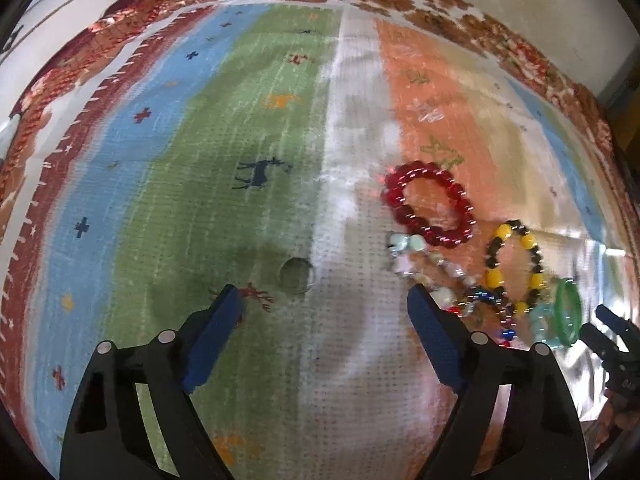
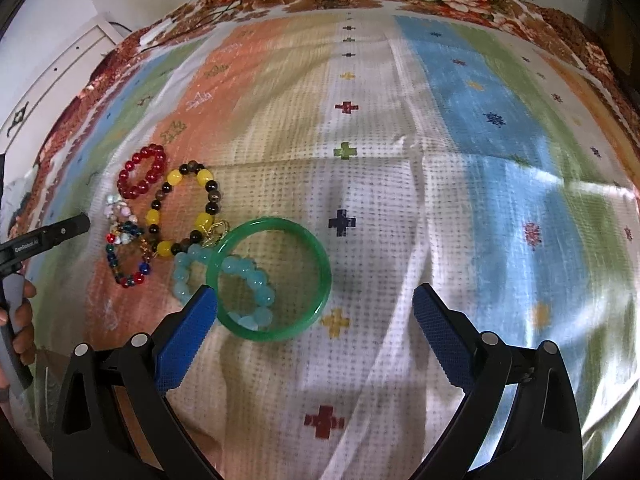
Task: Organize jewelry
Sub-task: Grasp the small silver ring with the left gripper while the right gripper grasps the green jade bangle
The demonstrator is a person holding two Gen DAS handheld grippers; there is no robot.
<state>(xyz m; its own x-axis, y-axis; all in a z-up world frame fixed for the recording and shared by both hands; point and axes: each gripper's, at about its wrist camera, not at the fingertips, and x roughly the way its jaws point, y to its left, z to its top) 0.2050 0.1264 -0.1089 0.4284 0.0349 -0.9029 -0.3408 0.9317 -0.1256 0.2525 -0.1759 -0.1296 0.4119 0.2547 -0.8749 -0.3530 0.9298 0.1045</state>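
I have both claws pointed steeply down at a striped cloth (image 2: 372, 184) spread over what looks like a bed. My right claw (image 2: 314, 306) stands wide apart with nothing in it; its left pad sits just beside the rim of the green bangle (image 2: 320, 256), lower middle of the right wrist view. My left claw (image 1: 320, 308) is also wide and holds nothing, hovering over bare green and white stripes, lower middle of its own view.

The jewelry lies in one cluster, left of centre in the right wrist view: a red bead bracelet (image 2: 142, 176) uppermost, a yellow and dark bead bracelet (image 2: 182, 212) below it, a pale flower bracelet (image 2: 118, 206), a small multicoloured bracelet (image 2: 128, 264), and a light blue bead bracelet (image 2: 228, 284) lying partly inside the bangle.

I judge the bangle to be stiff, smooth and slippery, possibly brittle, so I would pinch across its rim on the free right side, gently. The beaded ones look light and floppy on elastic; they will sag, roll and may snag neighbours, so I would take each on an outer arc.
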